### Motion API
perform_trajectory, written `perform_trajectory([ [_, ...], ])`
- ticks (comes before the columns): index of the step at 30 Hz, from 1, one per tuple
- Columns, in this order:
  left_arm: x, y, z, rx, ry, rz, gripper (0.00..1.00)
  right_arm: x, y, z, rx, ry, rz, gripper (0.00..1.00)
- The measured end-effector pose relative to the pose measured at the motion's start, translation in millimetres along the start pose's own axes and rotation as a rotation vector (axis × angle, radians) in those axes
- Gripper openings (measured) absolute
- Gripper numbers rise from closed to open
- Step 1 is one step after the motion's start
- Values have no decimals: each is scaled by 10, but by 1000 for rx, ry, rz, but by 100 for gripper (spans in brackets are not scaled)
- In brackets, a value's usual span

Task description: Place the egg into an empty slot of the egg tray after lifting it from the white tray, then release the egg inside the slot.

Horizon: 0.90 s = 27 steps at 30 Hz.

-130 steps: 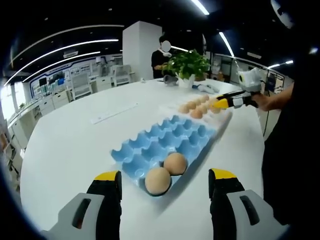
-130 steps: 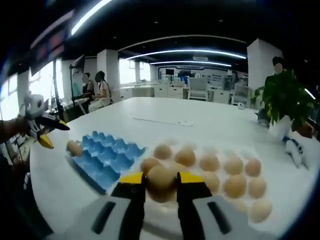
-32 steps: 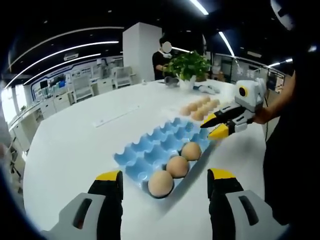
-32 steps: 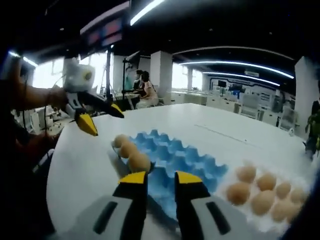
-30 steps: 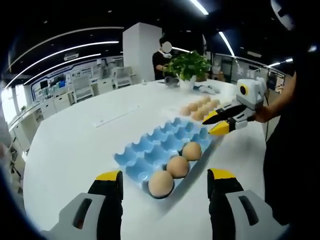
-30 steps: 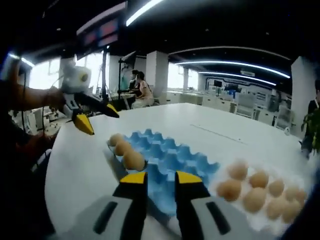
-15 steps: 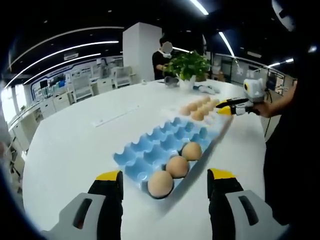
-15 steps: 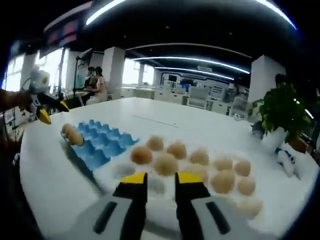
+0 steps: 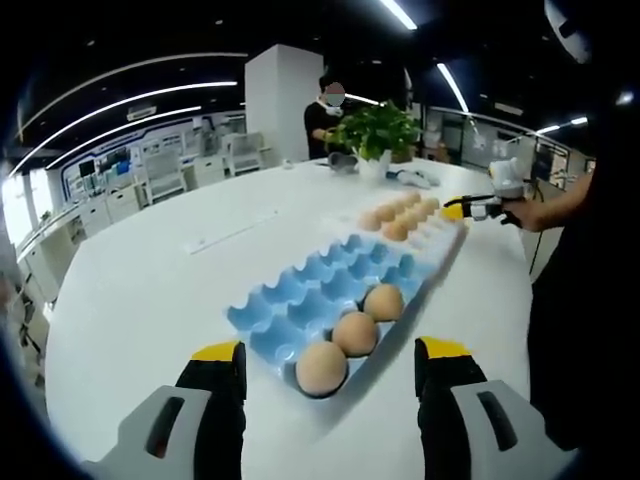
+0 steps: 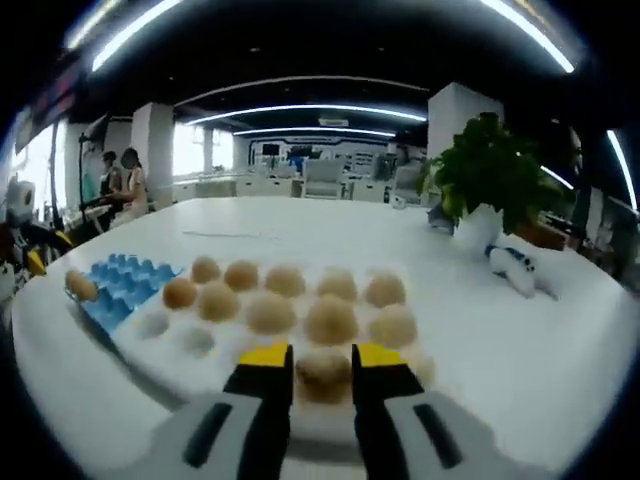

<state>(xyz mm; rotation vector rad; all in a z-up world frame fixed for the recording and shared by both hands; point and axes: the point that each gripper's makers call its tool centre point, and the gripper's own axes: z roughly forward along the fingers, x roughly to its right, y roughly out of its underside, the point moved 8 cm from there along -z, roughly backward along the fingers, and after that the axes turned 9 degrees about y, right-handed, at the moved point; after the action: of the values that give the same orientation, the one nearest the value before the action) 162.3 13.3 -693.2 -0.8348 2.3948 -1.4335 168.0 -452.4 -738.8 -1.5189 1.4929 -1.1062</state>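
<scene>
Big round white table (image 9: 140, 290) carried everything. Blue egg tray (image 9: 300, 300) lay on it, long axis running from near your left gripper (image 9: 330, 372) away toward the white tray (image 9: 440, 235), which sat just past its far end. Three eggs sat in a row along the blue tray's right edge, nearest end: near egg (image 9: 320, 366), middle egg (image 9: 354, 332), far egg (image 9: 382, 301). Rest of the blue slots were bare. Your left gripper hung above the table at the blue tray's near end, jaws spread wide, gripping nothing.

In the right gripper view the white tray (image 10: 150, 372) lay broadside across the frame, rows of brown eggs in it, a few near-left slots bare. Blue tray (image 10: 115, 285) showed at its left end. Your right gripper (image 10: 322, 372) was down at the near edge of the white tray with its jaws on either side of the nearest egg (image 10: 322, 374). That egg was blurred; couldn't tell its long axis or which end pointed up, and couldn't tell whether the jaws were pinching it or just flanking it.

Left gripper view caught your right gripper (image 9: 470, 208) over the far corner of the white tray, your hand (image 9: 535, 208) behind it.

Potted plant (image 10: 488, 180) stood beyond the white tray, a small white object (image 10: 520, 268) beside it.
</scene>
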Motion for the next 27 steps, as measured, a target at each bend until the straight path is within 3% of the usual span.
perform_trajectory([
  [1, -1, 1, -4, 1, -1, -1, 69, 0, 45, 7, -33, 0, 20, 24],
  [3, -2, 3, -11, 0, -2, -2, 69, -15, 75, 42, -36, -13, 27, 28],
  [4, -2, 4, -13, -1, -3, -2, 69, -12, 59, 39, -7, -9, 36, 28],
  [18, -57, -24, -58, 15, -28, 2, 69, -10, 22, 79, -30, -8, 35, 25],
  [27, -73, 1, -79, 12, -34, -2, 69, -20, -132, -3, -5, -42, 39, 25],
])
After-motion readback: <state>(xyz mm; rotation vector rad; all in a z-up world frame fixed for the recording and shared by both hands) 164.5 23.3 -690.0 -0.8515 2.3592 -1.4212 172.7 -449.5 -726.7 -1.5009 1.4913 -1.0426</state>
